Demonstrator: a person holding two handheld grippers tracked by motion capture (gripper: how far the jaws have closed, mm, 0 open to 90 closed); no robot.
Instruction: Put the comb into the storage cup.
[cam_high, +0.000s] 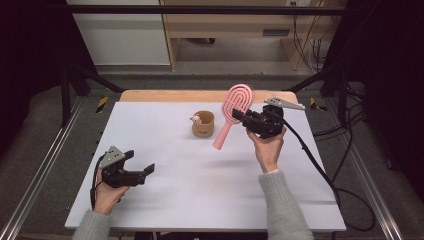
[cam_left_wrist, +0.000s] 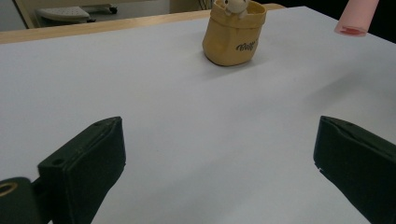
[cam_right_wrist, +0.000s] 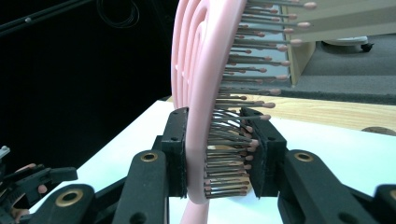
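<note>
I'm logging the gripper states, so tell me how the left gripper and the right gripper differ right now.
The left gripper has its jaws wide apart on nothing; the right gripper is clamped on the pink hairbrush, across its head and bristles. The left sits low near the table's front edge; the right is raised, farther back beside the tan pouch. Both are black and hand-held.

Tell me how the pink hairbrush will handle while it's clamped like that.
The pink hairbrush probably stays stiff: it hangs straight from the right gripper. Its bristles bend against one finger, so the hold may be springy and could slip. Likely light, given its open-slotted head.
</note>
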